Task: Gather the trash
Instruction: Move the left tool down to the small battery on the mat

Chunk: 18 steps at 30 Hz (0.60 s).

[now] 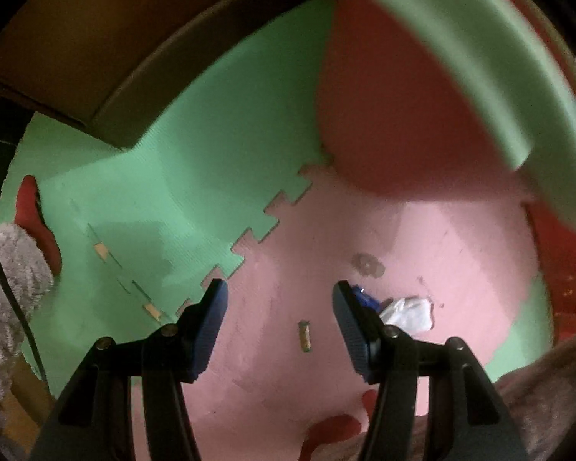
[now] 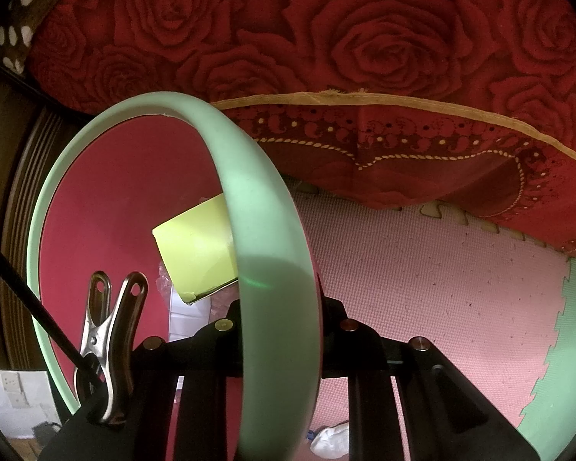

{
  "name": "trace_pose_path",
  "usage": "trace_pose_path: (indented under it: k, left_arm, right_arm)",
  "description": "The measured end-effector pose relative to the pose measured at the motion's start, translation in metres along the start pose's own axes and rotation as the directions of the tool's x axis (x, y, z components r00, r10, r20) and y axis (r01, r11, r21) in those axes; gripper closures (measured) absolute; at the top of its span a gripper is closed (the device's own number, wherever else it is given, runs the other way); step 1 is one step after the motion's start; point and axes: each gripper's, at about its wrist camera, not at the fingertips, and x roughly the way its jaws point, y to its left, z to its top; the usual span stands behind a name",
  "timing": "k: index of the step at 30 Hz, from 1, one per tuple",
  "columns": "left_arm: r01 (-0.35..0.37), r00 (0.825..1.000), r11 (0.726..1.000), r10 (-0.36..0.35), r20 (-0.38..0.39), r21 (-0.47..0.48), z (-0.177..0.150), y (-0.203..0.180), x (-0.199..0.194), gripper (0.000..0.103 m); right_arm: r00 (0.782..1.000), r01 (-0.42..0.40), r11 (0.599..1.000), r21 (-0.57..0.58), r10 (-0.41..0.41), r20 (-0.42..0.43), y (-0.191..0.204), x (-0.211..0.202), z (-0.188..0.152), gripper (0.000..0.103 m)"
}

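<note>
- While the red bin (image 2: 107, 199) with its pale green rim (image 2: 272, 253) already holds a yellow-green box (image 2: 196, 246) and some clear wrapping, several bits of litter lie on the floor, so I judge the collecting partly done.
- Right claw (image 2: 284, 326): clenched on the bin's rim, tipping the mouth of the bin toward its camera.
- Left claw (image 1: 280, 307): released, jaws apart with nothing between them, pointing down at the floor mat.
- Left to pick up: a small tan scrap (image 1: 304, 336) lying between the open jaws on the pink mat (image 1: 422, 238); a crumpled white paper (image 1: 409, 313) just beside the right-hand finger; a blue wrapper (image 1: 364, 299) touching that paper, partly hidden behind the finger.
- My guess is the tan scrap is the next target, as it sits right under the left claw.
- Floor: interlocking foam tiles, pink joined to a green tile (image 1: 180, 176) by a toothed seam, with a grey stain on the pink.
- Room: dim; a bed with a red rose-patterned cover (image 2: 364, 38) hangs over the mat's far edge, dark wooden furniture (image 1: 96, 38) stands beside the green tile, and a fluffy grey cloth (image 1: 7, 288) lies at the edge.
</note>
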Motion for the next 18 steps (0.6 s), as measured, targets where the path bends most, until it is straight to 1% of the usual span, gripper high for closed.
trace_pose_path:
  k: [4, 7, 9, 12, 15, 18]
  left_arm:
    - [-0.005, 0.999, 1.000, 0.005, -0.046, -0.001, -0.005, -0.002, 0.022, 0.043]
    - [0.009, 0.997, 0.999, -0.012, -0.075, -0.032, -0.011, 0.000, 0.039, 0.044]
    - [0.030, 0.994, 0.998, -0.037, -0.107, -0.064, -0.016, -0.001, 0.050, 0.054]
    - [0.040, 0.984, 0.994, -0.057, -0.166, -0.106, -0.024, -0.002, 0.069, 0.067]
    - [0.057, 0.976, 0.990, -0.082, -0.203, -0.127, -0.031, -0.006, 0.082, 0.069]
    - [0.053, 0.971, 0.991, -0.080, -0.224, -0.123, -0.037, -0.012, 0.094, 0.070]
  right_arm:
    - [1.000, 0.000, 1.000, 0.000, 0.000, 0.000, 0.000, 0.000, 0.000, 0.083]
    - [1.000, 0.000, 1.000, 0.001, 0.000, 0.000, 0.000, 0.000, 0.000, 0.083]
    - [1.000, 0.000, 1.000, 0.001, 0.000, 0.000, 0.000, 0.000, 0.000, 0.083]
    - [1.000, 0.000, 1.000, 0.001, 0.000, 0.000, 0.000, 0.000, 0.000, 0.083]
    - [1.000, 0.000, 1.000, 0.001, 0.000, 0.000, 0.000, 0.000, 0.000, 0.083]
    - [1.000, -0.001, 1.000, 0.000, 0.001, 0.000, 0.001, 0.000, 0.000, 0.083]
